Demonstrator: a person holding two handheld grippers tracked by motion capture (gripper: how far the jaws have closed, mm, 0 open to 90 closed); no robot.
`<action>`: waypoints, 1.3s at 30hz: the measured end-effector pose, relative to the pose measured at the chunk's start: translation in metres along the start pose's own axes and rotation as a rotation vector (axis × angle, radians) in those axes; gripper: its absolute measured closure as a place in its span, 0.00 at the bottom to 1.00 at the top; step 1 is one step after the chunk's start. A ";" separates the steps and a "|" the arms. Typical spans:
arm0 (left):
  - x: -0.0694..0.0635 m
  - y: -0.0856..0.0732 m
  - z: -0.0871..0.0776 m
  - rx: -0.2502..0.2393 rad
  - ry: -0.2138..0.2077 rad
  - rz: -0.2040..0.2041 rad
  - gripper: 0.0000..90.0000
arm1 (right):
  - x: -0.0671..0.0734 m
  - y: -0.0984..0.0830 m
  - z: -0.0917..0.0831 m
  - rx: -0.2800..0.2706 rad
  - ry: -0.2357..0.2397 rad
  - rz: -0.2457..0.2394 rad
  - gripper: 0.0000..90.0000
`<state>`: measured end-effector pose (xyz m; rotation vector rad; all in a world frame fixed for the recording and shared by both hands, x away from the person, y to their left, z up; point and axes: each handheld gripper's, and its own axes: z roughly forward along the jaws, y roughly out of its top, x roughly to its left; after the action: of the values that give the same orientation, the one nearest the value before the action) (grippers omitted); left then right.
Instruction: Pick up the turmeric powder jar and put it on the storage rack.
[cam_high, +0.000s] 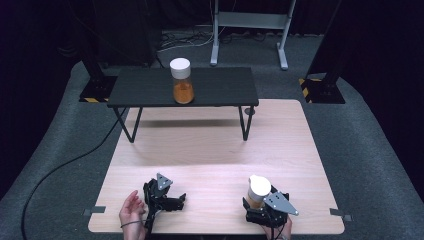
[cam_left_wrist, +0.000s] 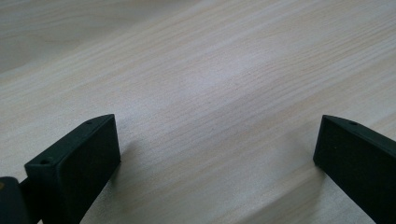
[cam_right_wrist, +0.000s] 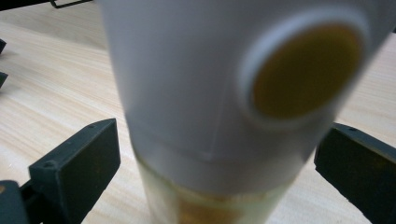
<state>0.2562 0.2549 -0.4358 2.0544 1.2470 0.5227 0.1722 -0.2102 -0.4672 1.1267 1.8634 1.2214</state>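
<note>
A clear jar of orange powder with a white cap (cam_high: 258, 189) stands near the table's front right. My right gripper (cam_high: 258, 204) is open around it, one jaw on each side with a gap to the jar. In the right gripper view the jar (cam_right_wrist: 187, 93) is close and blurred between the jaws of the right gripper (cam_right_wrist: 219, 126); a round orange patch shows on its cap. My left gripper (cam_high: 178, 200) rests at the front left, open, and in the left gripper view the left gripper (cam_left_wrist: 218, 122) has bare wood between its jaws. A second, similar jar (cam_high: 181, 80) stands on the black shelf (cam_high: 225, 87).
The black shelf stands on thin legs across the back of the wooden table (cam_high: 210, 145). Bare wood lies between the shelf and the grippers. A hand (cam_high: 131, 209) rests by the left gripper. A black cable (cam_high: 60, 170) runs over the grey floor at left.
</note>
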 end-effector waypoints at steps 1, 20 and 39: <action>0.000 0.000 0.000 0.000 0.000 0.000 0.00 | 0.000 0.001 0.001 0.001 0.000 -0.004 0.00; 0.000 0.000 0.000 0.000 0.000 -0.001 0.00 | -0.013 0.000 0.004 0.005 0.061 0.026 0.32; 0.000 0.000 0.000 0.000 0.000 -0.001 0.00 | -0.015 0.004 0.003 0.017 0.066 0.035 0.32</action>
<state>0.2562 0.2549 -0.4358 2.0543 1.2479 0.5222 0.1826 -0.2219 -0.4641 1.1454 1.9134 1.2796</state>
